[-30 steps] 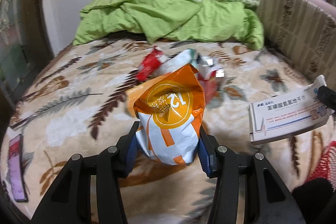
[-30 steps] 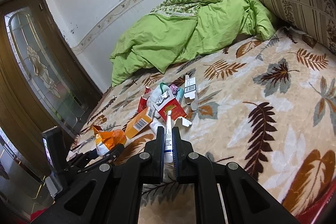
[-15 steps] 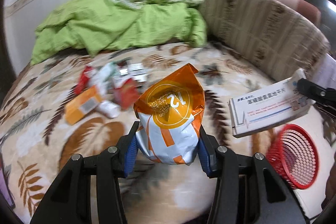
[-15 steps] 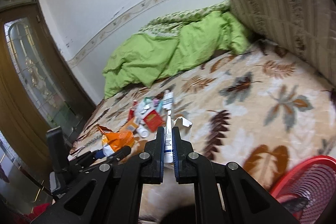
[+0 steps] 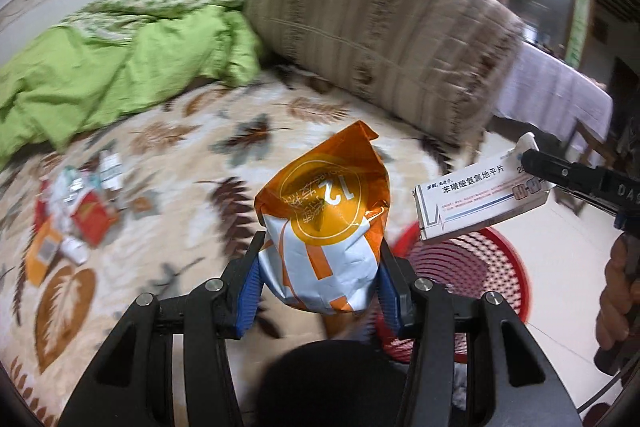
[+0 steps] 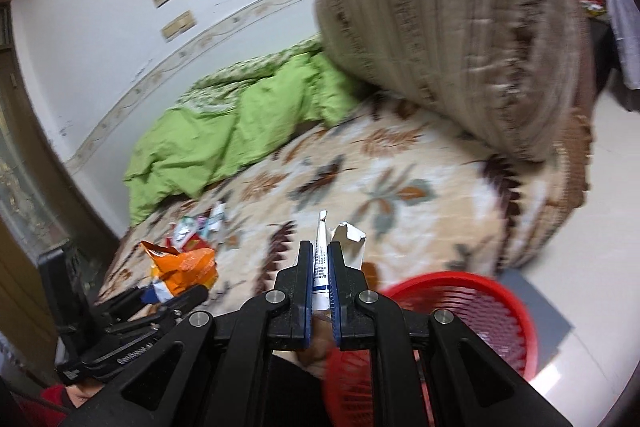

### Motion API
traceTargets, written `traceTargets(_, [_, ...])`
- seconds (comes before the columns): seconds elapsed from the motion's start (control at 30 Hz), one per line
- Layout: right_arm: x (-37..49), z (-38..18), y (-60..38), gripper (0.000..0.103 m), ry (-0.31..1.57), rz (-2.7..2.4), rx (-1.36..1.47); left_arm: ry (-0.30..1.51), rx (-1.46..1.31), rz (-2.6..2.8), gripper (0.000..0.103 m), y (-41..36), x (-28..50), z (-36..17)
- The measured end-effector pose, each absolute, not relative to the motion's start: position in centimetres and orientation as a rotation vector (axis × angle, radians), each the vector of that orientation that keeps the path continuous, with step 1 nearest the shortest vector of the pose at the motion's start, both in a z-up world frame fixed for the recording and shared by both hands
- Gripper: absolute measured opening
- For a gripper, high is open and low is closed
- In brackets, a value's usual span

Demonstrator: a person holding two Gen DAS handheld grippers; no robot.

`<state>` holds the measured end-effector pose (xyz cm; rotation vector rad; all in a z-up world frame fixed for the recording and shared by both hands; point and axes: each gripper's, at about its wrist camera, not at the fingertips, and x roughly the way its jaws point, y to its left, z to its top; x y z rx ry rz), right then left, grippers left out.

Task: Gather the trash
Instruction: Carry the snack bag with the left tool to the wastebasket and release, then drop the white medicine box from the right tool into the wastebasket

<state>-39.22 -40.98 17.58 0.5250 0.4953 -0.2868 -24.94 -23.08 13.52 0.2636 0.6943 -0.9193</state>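
Note:
My left gripper (image 5: 319, 269) is shut on an orange and silver snack bag (image 5: 326, 223), held upright above the bed's edge. The same bag (image 6: 182, 265) shows at the left in the right wrist view. My right gripper (image 6: 321, 259) is shut on a flattened white medicine box (image 6: 322, 267). That box (image 5: 480, 201) hangs over a red mesh basket (image 5: 460, 259) on the floor by the bed. The basket (image 6: 460, 311) lies just below and right of my right gripper. A pile of wrappers and small boxes (image 5: 76, 203) lies on the leaf-patterned blanket (image 5: 180, 211).
A green quilt (image 5: 100, 67) is bunched at the head of the bed. A large striped bolster (image 5: 380, 39) lies along the far side. Pale tiled floor (image 5: 560, 239) runs right of the bed. A person's hand (image 5: 618, 291) grips the right tool's handle.
Both grippers have swung right, away from the pile, each keeping its load. The red basket and the floor have come into view beneath them, and the pile has slid to the left.

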Motion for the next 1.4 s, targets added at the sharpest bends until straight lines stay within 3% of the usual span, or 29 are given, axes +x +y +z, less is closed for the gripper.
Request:
traceTargets(0.27, [-43.7, 16.3, -44.3, 0.007, 0.534, -0.428, 0.541, 0.794, 0.316, -1.08, 0.049, -29.2, -28.1, 12.1])
traceTargets(0.4, [-44.6, 15.2, -45.4, 0.009, 0.569, -0.476, 0.567, 0.827, 0.34, -1.114, 0.066, -30.9, -29.5, 11.4])
traceTargets(0.53, [-44.7, 14.7, -45.8, 0.026, 0.579, -0.487, 0.588, 0.826, 0.348, -1.12, 0.068, -31.1, -29.9, 11.3])
traceTargets(1.07, [-35.5, 14.8, -39.1, 0.049, 0.631, -0.279, 0.518, 0.782, 0.24, -0.862, 0.071, -21.1, -24.0, 12.6])
traceTargets(1.4, [-28.4, 14.6, -32.4, 0.049, 0.704, -0.122, 0.398, 0.791, 0.139, -0.63, 0.071, -11.4, -19.5, 11.7])
